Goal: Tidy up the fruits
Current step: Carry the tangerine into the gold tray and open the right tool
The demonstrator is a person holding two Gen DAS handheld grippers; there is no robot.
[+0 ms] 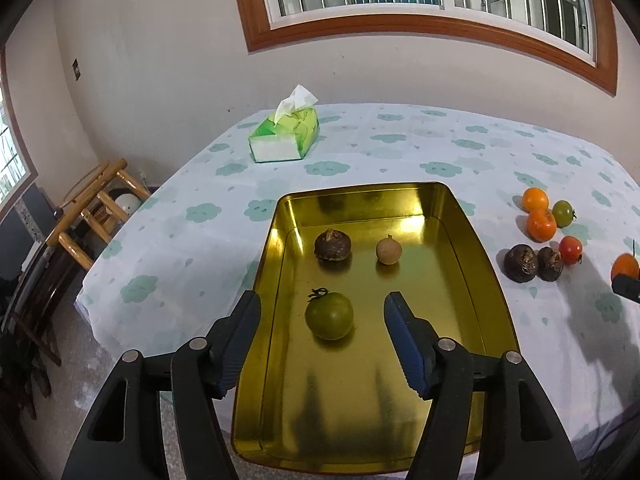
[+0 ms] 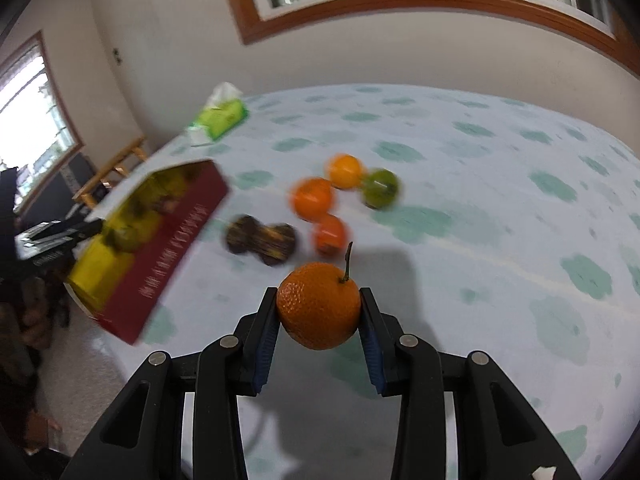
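Observation:
A gold tin tray [image 1: 460, 232] lies on the table and holds a green tomato [image 1: 329, 315], a dark water chestnut [image 1: 333, 245] and a small tan longan [image 1: 387, 251]. My left gripper [image 1: 322, 312] is open above the tray, its jaws either side of the green tomato without touching it. My right gripper [image 2: 319, 312] is shut on an orange mandarin [image 2: 319, 310] with a stem, held above the tablecloth. Loose fruit lies right of the tray: two mandarins [image 1: 541, 224], a green tomato [image 1: 563, 213], a red tomato [image 1: 570, 249] and two water chestnuts [image 1: 521, 263].
A green tissue pack [image 1: 286, 136] lies at the table's far left. The tray shows in the right wrist view [image 2: 160, 256] with red sides, to the left. A wooden stool [image 1: 92, 208] stands beside the table's left edge. A wall with a window is behind.

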